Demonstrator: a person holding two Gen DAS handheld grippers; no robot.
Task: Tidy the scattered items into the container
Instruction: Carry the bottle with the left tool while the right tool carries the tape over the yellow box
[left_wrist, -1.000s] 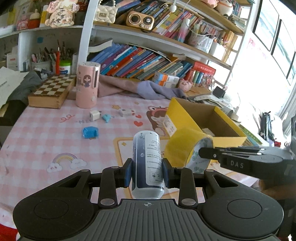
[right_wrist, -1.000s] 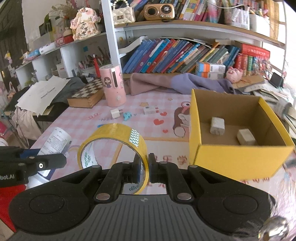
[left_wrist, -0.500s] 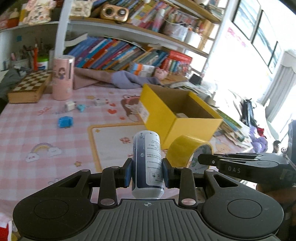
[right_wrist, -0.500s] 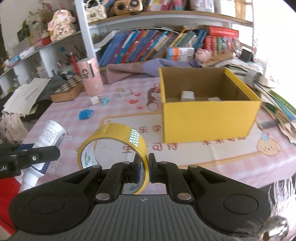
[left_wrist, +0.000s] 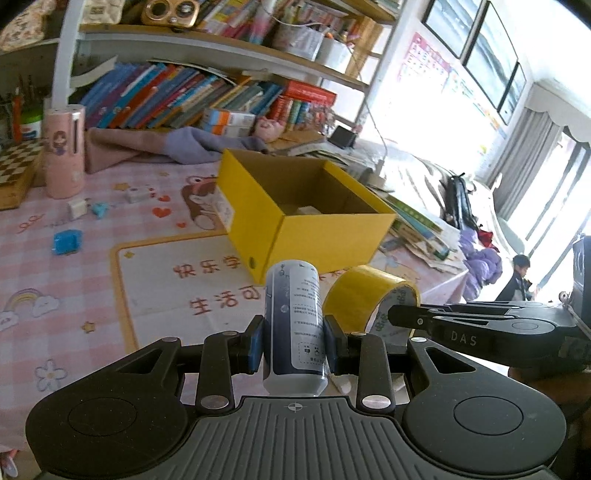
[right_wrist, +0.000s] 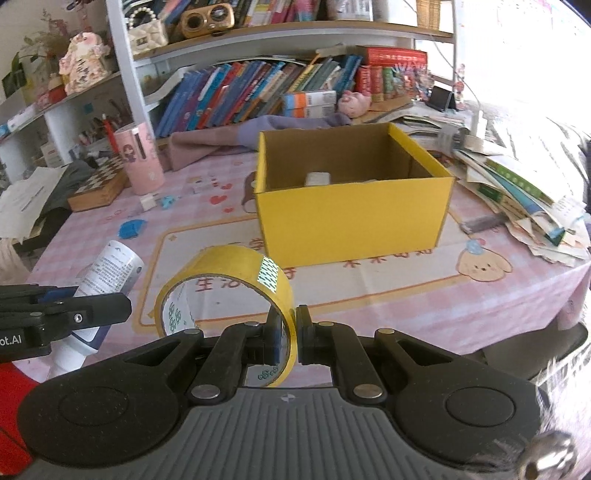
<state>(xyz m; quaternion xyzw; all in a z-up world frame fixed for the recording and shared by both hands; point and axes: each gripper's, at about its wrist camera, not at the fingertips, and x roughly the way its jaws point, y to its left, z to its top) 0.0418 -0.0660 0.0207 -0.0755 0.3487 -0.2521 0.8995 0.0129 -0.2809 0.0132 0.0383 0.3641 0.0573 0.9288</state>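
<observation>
The left hand-held gripper (left_wrist: 293, 338) pinches a white tube (left_wrist: 295, 317) upright while the right hand-held gripper (right_wrist: 284, 332) clamps a yellow tape roll's (right_wrist: 229, 288) rim, the open yellow box (right_wrist: 351, 218) standing ahead on the desk (right_wrist: 388, 295), nearer the right.

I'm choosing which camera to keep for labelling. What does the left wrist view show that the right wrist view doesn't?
Only the left wrist view shows the left gripper clamping the white tube, plus a window and a seated person.

Only the right wrist view shows the right gripper pinching the tape roll wall, and the papers at far left.

Both show the yellow box, pink cup and blue toy.
</observation>
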